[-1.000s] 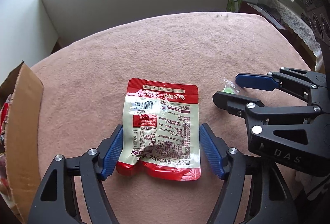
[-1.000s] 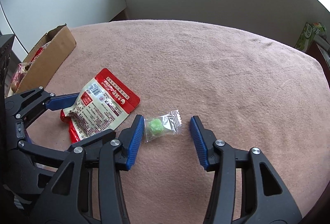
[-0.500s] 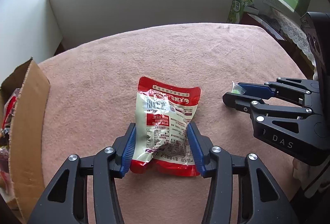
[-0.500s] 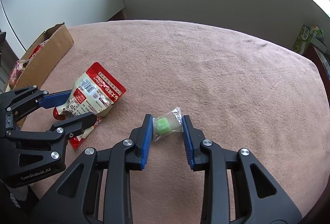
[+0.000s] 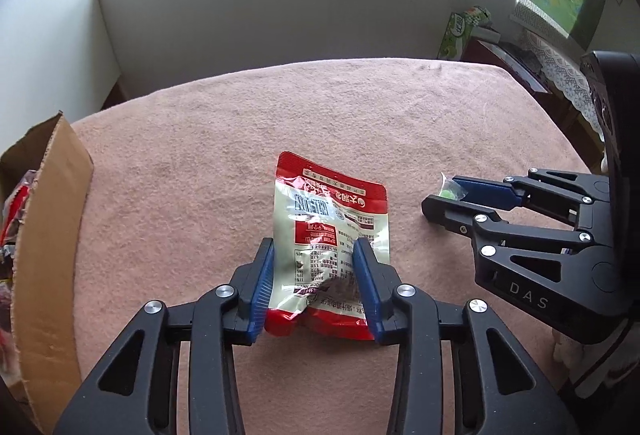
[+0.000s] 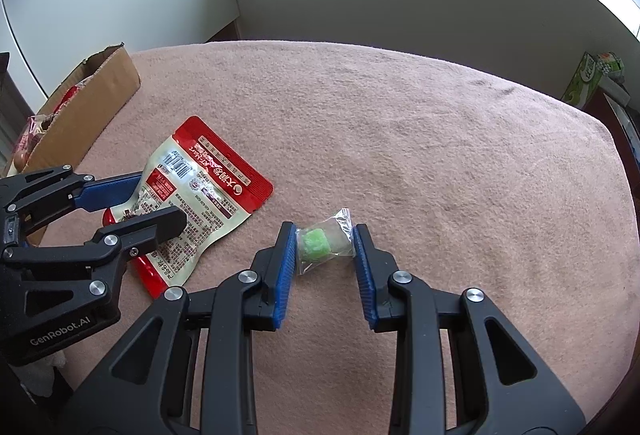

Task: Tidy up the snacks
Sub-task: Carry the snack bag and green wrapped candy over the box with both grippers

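Observation:
A red and cream snack packet [image 5: 332,203] lies on the pink tablecloth [image 5: 320,107]. My left gripper [image 5: 314,247] has its jaws closing on the packet's lower half, and the blue pads press its sides so that it buckles. From the right wrist view the packet [image 6: 212,175] sits between the left gripper's [image 6: 158,201] fingers. To its right, a small green candy in a clear wrapper [image 6: 316,245] is pinched between the pads of my right gripper [image 6: 323,231]. The left wrist view shows that candy [image 5: 449,190] at the right gripper's [image 5: 440,195] tips.
An open cardboard box [image 5: 48,235] holding several snack packets stands at the table's left edge, also visible as the box [image 6: 92,95] in the right wrist view. A green carton [image 5: 460,31] sits beyond the far right corner. Grey walls ring the table.
Both pairs of jaws have narrowed. The left pads closed in from wide apart onto the packet, which now buckles and tilts. The right pads closed onto the candy wrapper.

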The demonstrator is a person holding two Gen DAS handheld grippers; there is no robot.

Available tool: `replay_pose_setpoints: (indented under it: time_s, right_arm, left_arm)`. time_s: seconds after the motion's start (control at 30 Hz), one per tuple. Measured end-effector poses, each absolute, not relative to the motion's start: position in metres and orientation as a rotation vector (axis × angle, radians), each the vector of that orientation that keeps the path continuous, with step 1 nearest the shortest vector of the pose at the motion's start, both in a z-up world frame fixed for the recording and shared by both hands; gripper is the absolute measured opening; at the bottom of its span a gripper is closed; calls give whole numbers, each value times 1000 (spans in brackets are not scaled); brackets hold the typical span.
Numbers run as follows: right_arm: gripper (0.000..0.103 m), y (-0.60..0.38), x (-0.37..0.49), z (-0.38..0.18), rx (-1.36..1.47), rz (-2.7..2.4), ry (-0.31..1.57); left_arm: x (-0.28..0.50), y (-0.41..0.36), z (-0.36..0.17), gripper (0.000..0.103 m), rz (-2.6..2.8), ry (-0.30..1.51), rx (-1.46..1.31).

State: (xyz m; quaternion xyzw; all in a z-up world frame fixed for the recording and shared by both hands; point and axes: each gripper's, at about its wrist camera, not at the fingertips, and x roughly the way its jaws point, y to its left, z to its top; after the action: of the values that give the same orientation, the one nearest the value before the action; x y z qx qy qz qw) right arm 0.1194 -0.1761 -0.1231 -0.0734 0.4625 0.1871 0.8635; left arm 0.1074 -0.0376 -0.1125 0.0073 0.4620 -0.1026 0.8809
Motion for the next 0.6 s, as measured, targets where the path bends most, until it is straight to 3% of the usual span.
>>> replay_pose_setpoints:
  time_s: [0.6]
  right_arm:
    - [29,-182,115,-97,-109,394,901]
  left_arm:
    - [92,-30,-96,37,-199,894,-2]
